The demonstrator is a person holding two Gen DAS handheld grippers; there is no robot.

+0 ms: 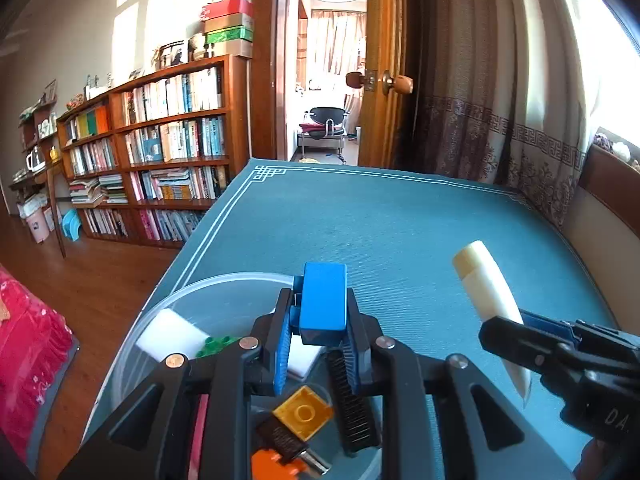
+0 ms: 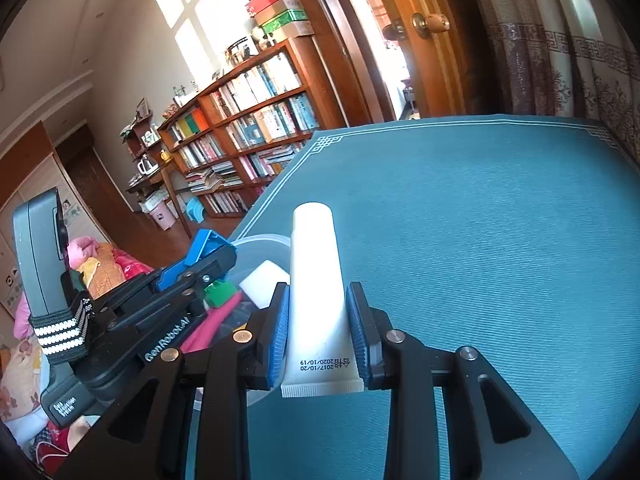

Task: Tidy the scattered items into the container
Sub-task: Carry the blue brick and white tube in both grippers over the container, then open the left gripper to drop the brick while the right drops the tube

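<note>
Left wrist view first: we see a teal table mat [image 1: 400, 220] with a thin white border line, and everything else we place against it. Beyond its far left corner stands a wooden bookshelf [image 1: 168, 136] packed with books, beyond its far edge an open wooden door [image 1: 380, 80] with a round knob, and along its right side hang patterned curtains [image 1: 500, 100]. At the mat's near left corner sits a clear plastic container [image 1: 192, 300]; inside we make out a white block [image 1: 172, 338], a green brick [image 1: 218, 345], a yellow brick [image 1: 304, 412] and an orange piece [image 1: 276, 466]. Our left gripper [image 1: 322, 312] is pinching a blue block [image 1: 323, 298], held upright over the container with its long axis running away from us toward the mat's far edge. Our right gripper [image 2: 318, 328] is clamped on a white tube [image 2: 318, 292], fingers pressed against both its sides just above the crimped end. The tube is lifted above the mat, just right of the container's rim; its long axis runs forward along the fingers, cap end toward the far edge of the mat and the crimped, date-stamped end toward us. From the left wrist the tube [image 1: 490, 296] leans up out of the right gripper [image 1: 516, 340] over the mat's near right part.
</note>
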